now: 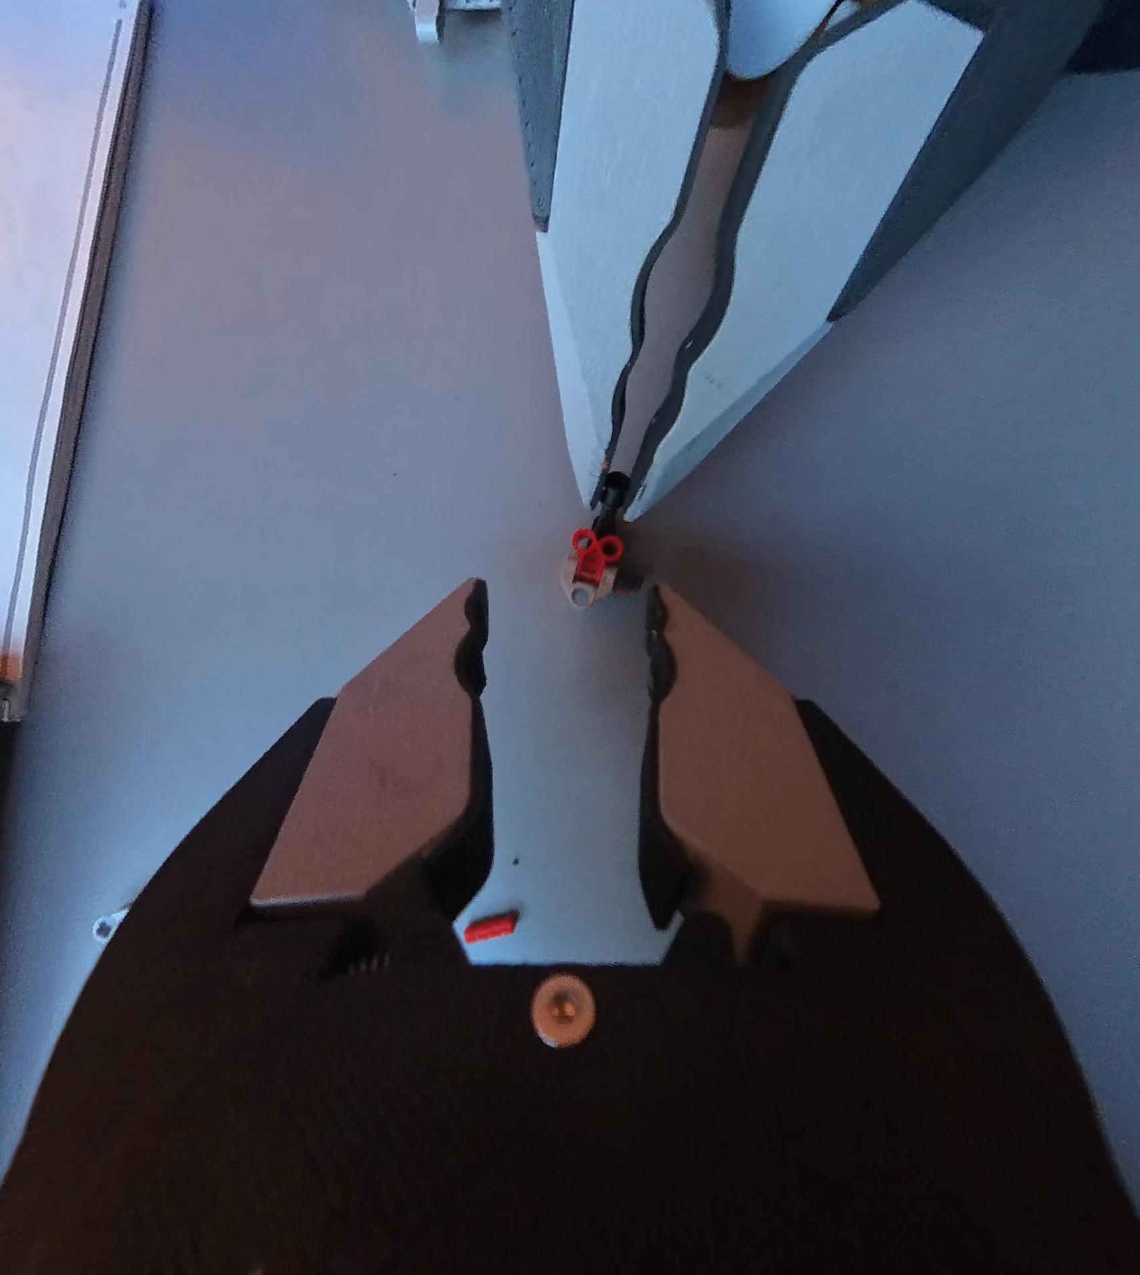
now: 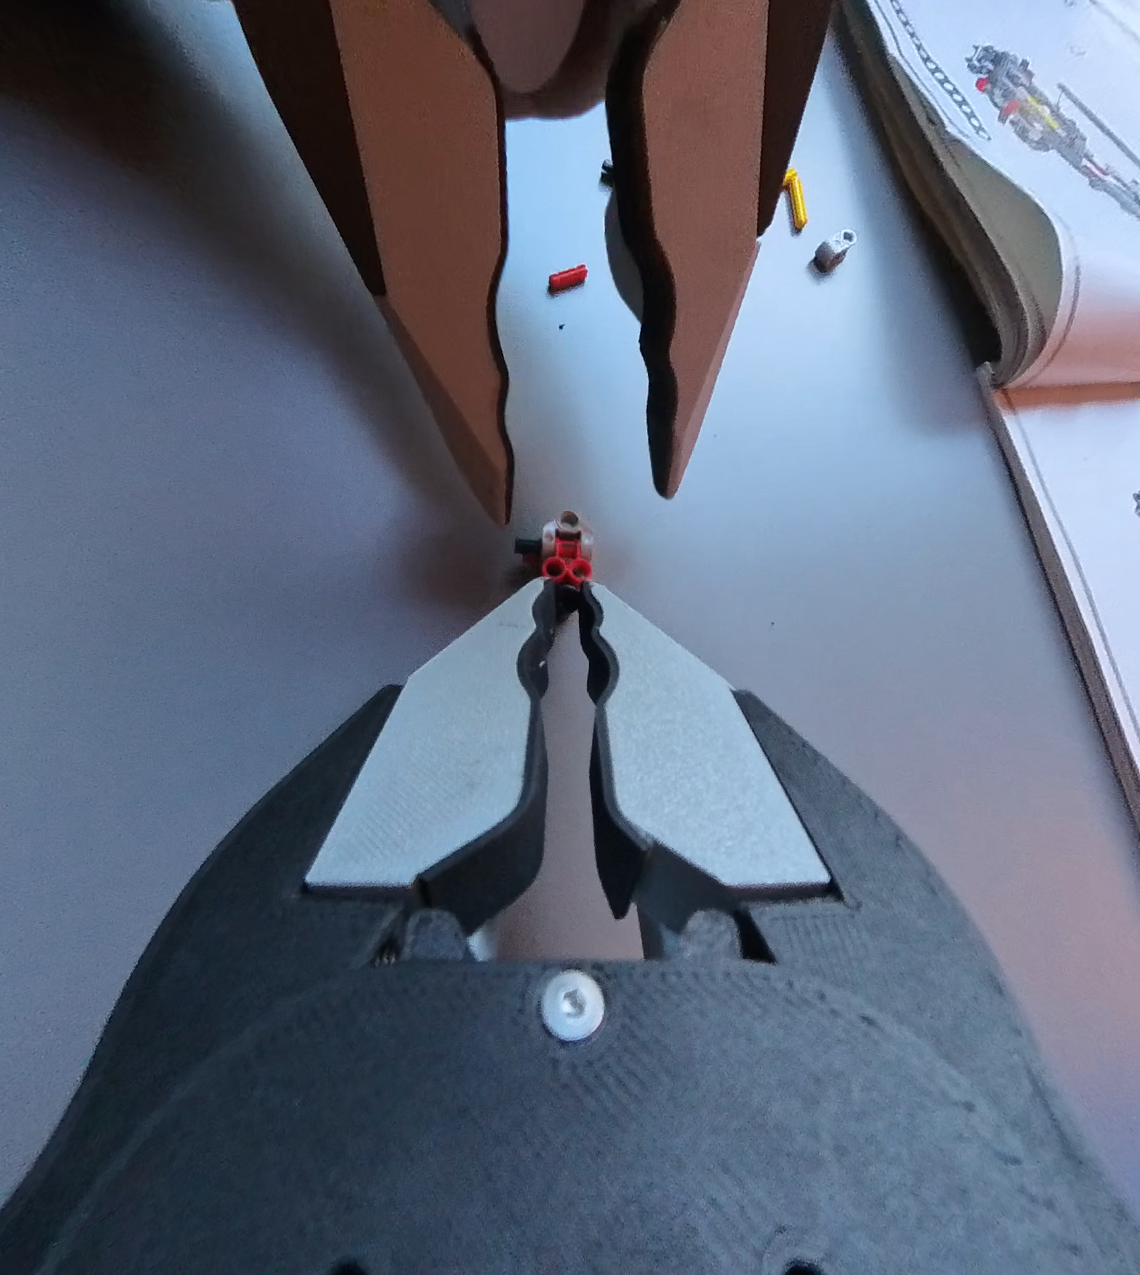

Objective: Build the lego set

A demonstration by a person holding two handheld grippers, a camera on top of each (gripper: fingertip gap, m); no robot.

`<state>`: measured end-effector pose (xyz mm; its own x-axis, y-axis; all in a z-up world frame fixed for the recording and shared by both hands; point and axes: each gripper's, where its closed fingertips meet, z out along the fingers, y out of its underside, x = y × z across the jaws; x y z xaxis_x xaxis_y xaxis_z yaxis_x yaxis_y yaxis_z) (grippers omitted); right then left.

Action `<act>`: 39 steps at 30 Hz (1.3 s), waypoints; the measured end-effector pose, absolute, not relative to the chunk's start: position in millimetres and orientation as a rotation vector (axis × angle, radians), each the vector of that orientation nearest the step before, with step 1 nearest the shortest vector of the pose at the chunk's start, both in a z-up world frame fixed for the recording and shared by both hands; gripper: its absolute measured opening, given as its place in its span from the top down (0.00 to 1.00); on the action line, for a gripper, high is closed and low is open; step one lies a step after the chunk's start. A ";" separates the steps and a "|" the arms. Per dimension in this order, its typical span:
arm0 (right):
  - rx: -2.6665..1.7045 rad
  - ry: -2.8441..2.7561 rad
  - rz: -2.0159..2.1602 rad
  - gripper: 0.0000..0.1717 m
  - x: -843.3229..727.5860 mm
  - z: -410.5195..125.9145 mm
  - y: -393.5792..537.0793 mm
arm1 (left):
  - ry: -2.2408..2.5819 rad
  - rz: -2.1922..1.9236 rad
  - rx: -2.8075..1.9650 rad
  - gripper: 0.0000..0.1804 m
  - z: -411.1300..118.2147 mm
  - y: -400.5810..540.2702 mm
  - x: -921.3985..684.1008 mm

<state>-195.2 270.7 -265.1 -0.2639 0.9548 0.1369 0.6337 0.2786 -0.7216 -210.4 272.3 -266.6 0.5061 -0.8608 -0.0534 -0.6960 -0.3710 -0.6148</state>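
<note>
In the right wrist view we see the right gripper (image 2: 567,601) closed on a black pin (image 2: 561,610) that carries a small red and grey assembly (image 2: 568,552) at frame centre, just above the table (image 2: 139,483). The left gripper (image 1: 567,593) stands wide open with nothing between its brown fingers (image 1: 415,724). Only the right view shows the open booklet (image 2: 1105,276) at right, a yellow piece (image 2: 794,196) and a grey connector (image 2: 834,250); both show a red piece (image 1: 491,928).

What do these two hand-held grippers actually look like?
The left hand-held gripper has brown wedge-shaped fingers with wavy black pads on a black body. The right hand-held gripper has pale grey fingers, likewise padded, on a dark grey body.
</note>
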 end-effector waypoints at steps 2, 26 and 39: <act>-1.433 -1.982 0.778 0.98 -195.0 -263.0 269.3 | 1.274 -0.401 -2.150 0.76 -266.0 273.0 -206.9; -1.533 -1.631 1.277 0.98 -197.4 -210.7 280.8 | 1.113 -0.492 -1.993 0.99 -237.7 289.3 -177.2; -1.283 -1.491 1.513 0.98 -192.5 -170.2 274.4 | 0.854 -0.968 -1.790 0.99 -194.7 282.3 -157.1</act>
<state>-192.5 274.4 -170.2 -0.3116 0.9297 -0.1961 0.1823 -0.1440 -0.9726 -157.1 282.3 -194.7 0.4545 -0.8531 0.2562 -0.1474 -0.3557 -0.9229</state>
